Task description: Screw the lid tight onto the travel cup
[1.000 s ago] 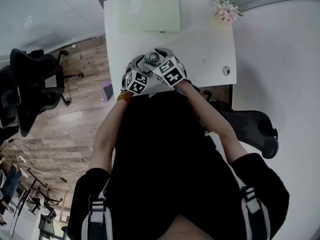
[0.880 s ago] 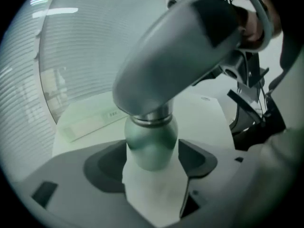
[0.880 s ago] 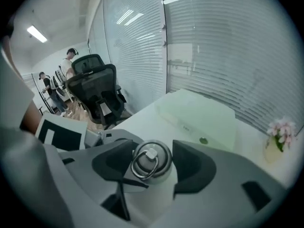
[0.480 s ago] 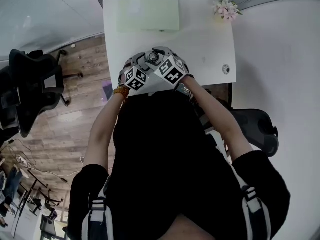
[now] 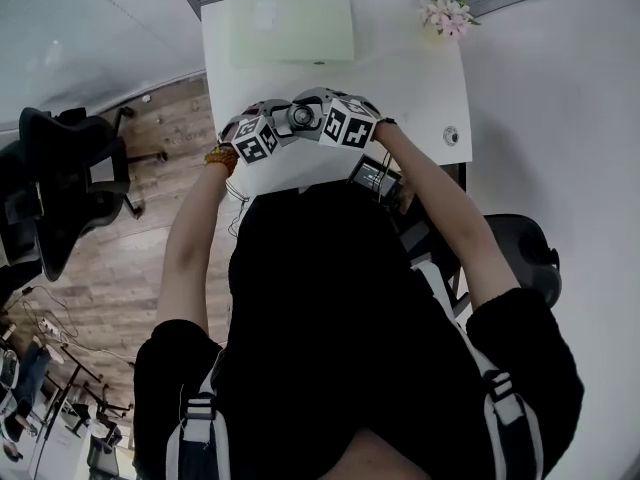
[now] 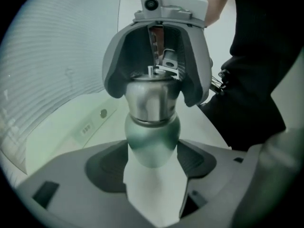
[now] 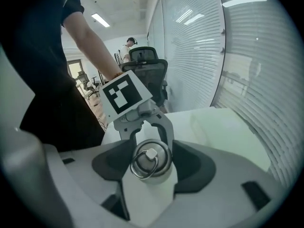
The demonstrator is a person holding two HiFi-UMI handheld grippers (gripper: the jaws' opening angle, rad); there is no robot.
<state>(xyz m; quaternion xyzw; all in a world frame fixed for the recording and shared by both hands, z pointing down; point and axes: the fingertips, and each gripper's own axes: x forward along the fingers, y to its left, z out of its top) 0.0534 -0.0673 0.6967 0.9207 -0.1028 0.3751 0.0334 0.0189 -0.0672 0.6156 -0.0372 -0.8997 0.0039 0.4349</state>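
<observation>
Left gripper (image 6: 153, 161) grips the travel cup (image 6: 152, 132) by its green lower body, a pad pressed to each side; its jaws have just been closing with the cup between them. Right gripper (image 7: 151, 167) sits opposite and is clamped on the steel lid (image 7: 151, 156), its jaws likewise just closing onto it, with the lid's wire ring (image 7: 141, 176) lying on top toward 7 o'clock in the right gripper view. In the head view the two meet in front of the person's chest, left at 9 o'clock of the lid and right at 3 o'clock, and the lid's round top faces the camera, so the cup stands upright between them. Whether its base rests on the white worktop (image 5: 420, 78) or hangs just above it I cannot tell. An orange band (image 5: 220, 155) sits on the left wrist. At 4 o'clock of the cup, under the right forearm, a small dark device with a screen (image 5: 375, 178) shows by the worktop's near edge. Farther off, at 12 o'clock, a pale green mat (image 5: 292, 26) lies flat by the far edge, and at 1 o'clock pink and white flowers (image 5: 447, 13) sit in the far corner. Off the worktop, a black office chair (image 5: 60, 168) stands on the wood floor (image 5: 130, 258) at 9 o'clock
</observation>
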